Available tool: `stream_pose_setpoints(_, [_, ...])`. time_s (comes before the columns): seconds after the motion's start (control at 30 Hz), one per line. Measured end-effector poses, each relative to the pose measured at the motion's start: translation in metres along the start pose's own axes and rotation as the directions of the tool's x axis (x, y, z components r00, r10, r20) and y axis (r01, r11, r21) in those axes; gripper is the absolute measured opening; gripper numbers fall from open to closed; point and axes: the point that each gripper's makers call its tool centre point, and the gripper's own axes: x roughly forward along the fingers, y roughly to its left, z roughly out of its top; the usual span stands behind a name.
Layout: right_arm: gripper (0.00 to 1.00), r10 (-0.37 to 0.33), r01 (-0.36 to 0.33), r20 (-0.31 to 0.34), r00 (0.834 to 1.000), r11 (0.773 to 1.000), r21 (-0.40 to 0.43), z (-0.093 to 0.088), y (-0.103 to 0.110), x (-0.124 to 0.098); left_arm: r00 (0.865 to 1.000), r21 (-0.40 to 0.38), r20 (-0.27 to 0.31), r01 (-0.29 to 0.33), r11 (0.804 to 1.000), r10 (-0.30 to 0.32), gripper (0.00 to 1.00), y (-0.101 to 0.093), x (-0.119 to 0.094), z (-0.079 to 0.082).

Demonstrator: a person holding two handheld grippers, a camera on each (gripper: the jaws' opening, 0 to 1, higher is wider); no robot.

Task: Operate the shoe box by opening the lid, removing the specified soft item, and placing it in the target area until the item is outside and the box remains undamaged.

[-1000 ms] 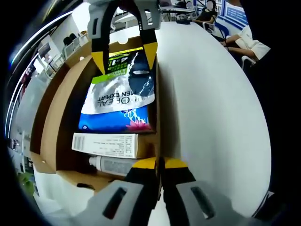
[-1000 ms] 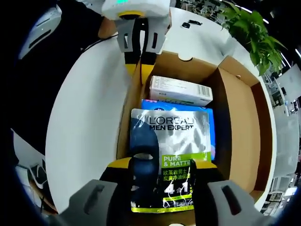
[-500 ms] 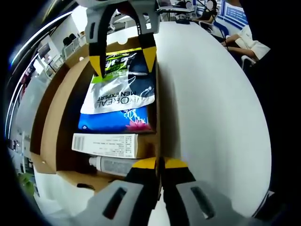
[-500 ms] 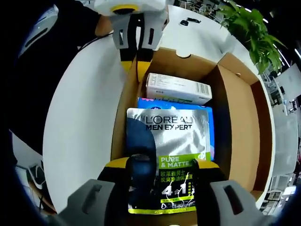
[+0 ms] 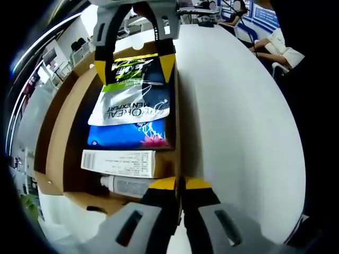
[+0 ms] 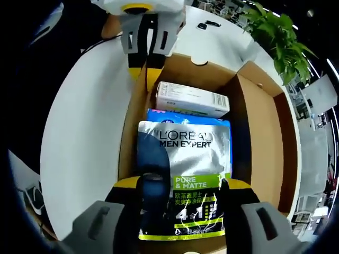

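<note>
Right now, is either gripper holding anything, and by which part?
The right gripper holds the silver pouch by its green-labelled end. The left gripper is shut on the box wall.

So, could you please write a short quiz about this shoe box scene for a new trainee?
1. True or false: the right tool is shut on the silver L'Oreal sachet.
2. What lies directly under that sachet? A) blue packet B) green towel C) red shoe
3. Fill in: the left tool is shut on the wall of the brown cardboard ____.

Key: 1 true; 2 A; 3 box.
</note>
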Motion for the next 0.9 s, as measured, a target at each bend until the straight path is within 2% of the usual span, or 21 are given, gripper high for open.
stream_pose_setpoints(0.4, [0.61,-0.067,0.067,-0.016,0.998,0.998,-0.003,-0.005,-0.017,-0.007,1.0,-0.002,-0.001,0.0,1.0,0.0,0.02,-0.001,0.0,0.0])
stream_pose_setpoints(0.67, [0.61,-0.074,0.074,-0.022,0.997,0.997,-0.012,-0.003,-0.018,-0.012,1.0,-0.004,-0.004,-0.001,1.0,0.001,0.02,-0.002,0.0,0.0])
stream_pose_setpoints(0.9, [0.64,-0.003,0.002,-0.042,0.999,1.0,-0.029,-0.006,0.0,-0.017,1.0,-0.003,-0.004,-0.002,1.0,0.002,0.02,-0.001,-0.001,-0.001])
